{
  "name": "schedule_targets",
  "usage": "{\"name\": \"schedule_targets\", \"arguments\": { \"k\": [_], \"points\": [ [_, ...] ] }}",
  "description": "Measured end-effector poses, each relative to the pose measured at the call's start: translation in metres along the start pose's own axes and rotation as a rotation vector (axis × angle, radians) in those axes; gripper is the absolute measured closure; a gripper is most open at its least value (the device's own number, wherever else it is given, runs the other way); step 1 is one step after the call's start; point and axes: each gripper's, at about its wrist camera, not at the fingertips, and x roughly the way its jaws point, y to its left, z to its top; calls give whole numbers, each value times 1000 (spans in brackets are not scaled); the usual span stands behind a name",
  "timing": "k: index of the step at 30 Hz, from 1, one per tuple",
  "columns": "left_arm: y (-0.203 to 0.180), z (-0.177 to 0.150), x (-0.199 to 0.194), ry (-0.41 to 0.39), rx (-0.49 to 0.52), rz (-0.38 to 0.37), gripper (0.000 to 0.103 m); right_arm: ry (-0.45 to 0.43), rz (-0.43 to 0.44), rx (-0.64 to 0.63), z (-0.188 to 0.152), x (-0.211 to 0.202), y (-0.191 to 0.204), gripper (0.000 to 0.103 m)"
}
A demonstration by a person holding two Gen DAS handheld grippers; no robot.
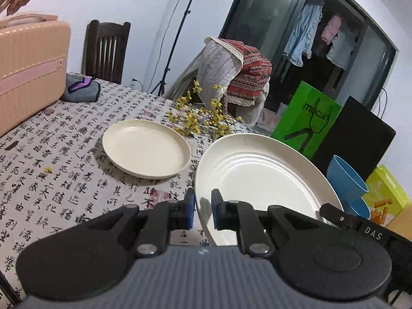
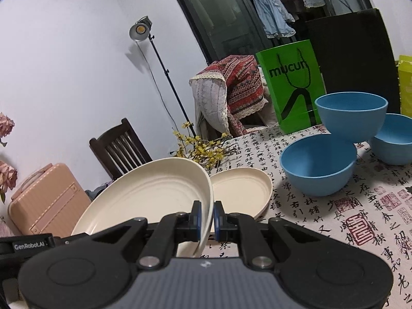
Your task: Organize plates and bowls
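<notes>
Both my jaws are pinching the raised plate (image 2: 154, 193)'s rim, left (image 1: 202, 209) and right (image 2: 206, 217); the other plate (image 2: 242, 193) is lying just beyond, right of center.

This is a lived-in home, most likely a dining corner. A table (image 2: 322, 221) draped in a calligraphy-print cloth fills the lower half of both views, with a dark wooden chair (image 1: 106, 49) behind it at upper left. Clothes hang to dry (image 1: 306, 36) behind a dark glass door at upper right. A pink suitcase (image 1: 28, 69) sits at far left, patterned blankets (image 2: 231, 92) are heaped over a seat at centre, and shopping bags (image 2: 291, 85) stand at right. A studio lamp on a stand (image 2: 140, 29) at upper centre hints at filming.
</notes>
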Motion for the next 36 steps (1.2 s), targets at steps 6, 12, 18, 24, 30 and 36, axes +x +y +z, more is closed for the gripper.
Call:
{"name": "schedule_targets", "arguments": {
  "k": [6, 12, 18, 24, 30, 36],
  "points": [
    [-3, -7, -2, 7, 6, -15, 89, -3, -8, 13, -6, -8, -5, 94],
    [-5, -14, -8, 8, 9, -29, 89, -10, -16, 12, -12, -17, -9, 94],
    [-10, -22, -13, 11, 16, -47, 89, -15, -29, 16, -18, -28, -17, 94],
    [-21, -28, -21, 1, 38, -66, 89, -19, -37, 27, -22, -41, -26, 94],
    [-27, -36, -27, -1, 46, -85, 89, -34, -46, 36, -25, -54, -33, 94],
    [-30, -43, -33, -2, 43, -95, 89, -38, -48, 33, -27, -62, -37, 94]
  ]
}}
